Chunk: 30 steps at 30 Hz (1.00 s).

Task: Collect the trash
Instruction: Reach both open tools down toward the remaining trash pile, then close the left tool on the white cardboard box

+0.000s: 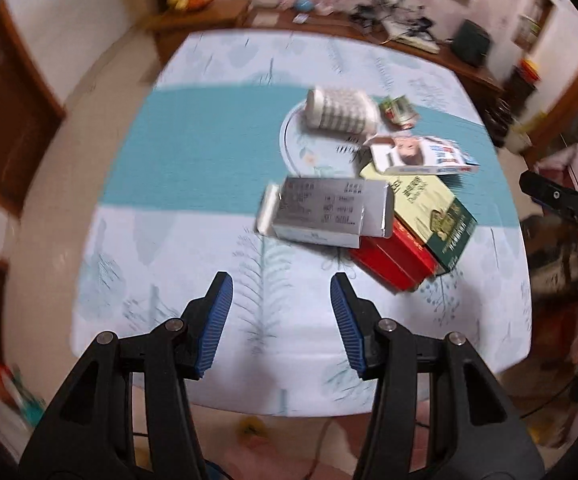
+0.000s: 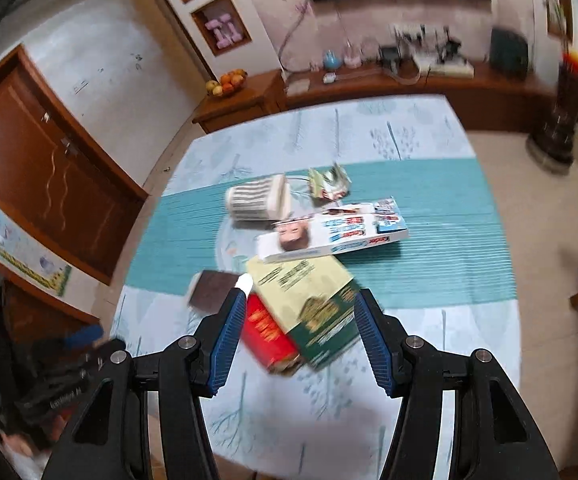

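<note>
A heap of trash lies on the table's teal band point(image 1: 193, 152). In the left wrist view it holds a silver-white box point(image 1: 321, 212), a green and yellow box point(image 1: 429, 208) on a red box point(image 1: 393, 260), a white carton with a face point(image 1: 421, 156), a tipped paper cup point(image 1: 341, 110) on a plate point(image 1: 289, 148), and a crumpled wrapper point(image 1: 399, 110). My left gripper point(image 1: 281, 284) hangs open, short of the silver box. My right gripper point(image 2: 301, 296) is open above the green and yellow box point(image 2: 309, 292) and the red box point(image 2: 267, 332), touching neither.
The table's near edge point(image 1: 273, 412) lies just below the left fingers, with tiled floor around it. A wooden sideboard point(image 2: 369, 80) with a fruit bowl point(image 2: 229, 82) runs along the far wall. Brown doors point(image 2: 49, 152) stand on the left.
</note>
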Tool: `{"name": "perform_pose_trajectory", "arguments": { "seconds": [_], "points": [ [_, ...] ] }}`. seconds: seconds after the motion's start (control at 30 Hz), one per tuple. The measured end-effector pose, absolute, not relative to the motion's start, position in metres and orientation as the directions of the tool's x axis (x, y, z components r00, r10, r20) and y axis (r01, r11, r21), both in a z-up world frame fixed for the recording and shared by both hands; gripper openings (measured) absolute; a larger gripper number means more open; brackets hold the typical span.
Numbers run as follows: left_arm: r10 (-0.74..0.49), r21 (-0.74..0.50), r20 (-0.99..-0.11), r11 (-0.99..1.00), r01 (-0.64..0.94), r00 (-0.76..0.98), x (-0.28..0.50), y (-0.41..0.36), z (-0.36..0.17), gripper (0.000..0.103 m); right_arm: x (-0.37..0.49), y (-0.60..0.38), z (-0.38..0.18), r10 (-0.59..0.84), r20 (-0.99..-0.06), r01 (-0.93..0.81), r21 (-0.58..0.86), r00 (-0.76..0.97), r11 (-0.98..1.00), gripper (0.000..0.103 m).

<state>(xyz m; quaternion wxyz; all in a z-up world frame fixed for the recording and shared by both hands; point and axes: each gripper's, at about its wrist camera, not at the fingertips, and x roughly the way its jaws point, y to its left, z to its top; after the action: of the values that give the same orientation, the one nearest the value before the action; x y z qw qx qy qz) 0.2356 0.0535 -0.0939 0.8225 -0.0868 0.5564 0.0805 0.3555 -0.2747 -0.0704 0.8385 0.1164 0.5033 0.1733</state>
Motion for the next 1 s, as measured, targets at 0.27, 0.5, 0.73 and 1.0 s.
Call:
{"name": "perform_pose_trajectory", "arguments": {
  "seconds": [0.27,0.5,0.73,1.0],
  "points": [
    [-0.007,-0.134,-0.958,0.896,-0.423,0.287,0.249,0.055,-0.144,0.048,0.414,-0.274,-0.138,0.466,-0.833,-0.148,0.442,0.298,0.885,0.057],
    [-0.105,-0.269,-0.945,0.789,-0.552,0.31,0.265,0.074,-0.163,0.048,0.432,-0.241,-0.121,0.452,-0.833,-0.332,0.348,0.319,0.877,0.057],
    [-0.24,-0.406,-0.911,0.665,-0.627,0.336,0.287,0.078,-0.192,0.048,0.47,-0.213,-0.118,0.462,-0.832,-0.421,0.316,0.308,0.85,0.057],
    [-0.336,-0.515,-0.857,0.516,-0.685,0.391,0.301,0.08,-0.217,0.048,0.523,-0.184,-0.136,0.44,-0.854,-0.455,0.286,0.277,0.843,0.057]
  ]
}}
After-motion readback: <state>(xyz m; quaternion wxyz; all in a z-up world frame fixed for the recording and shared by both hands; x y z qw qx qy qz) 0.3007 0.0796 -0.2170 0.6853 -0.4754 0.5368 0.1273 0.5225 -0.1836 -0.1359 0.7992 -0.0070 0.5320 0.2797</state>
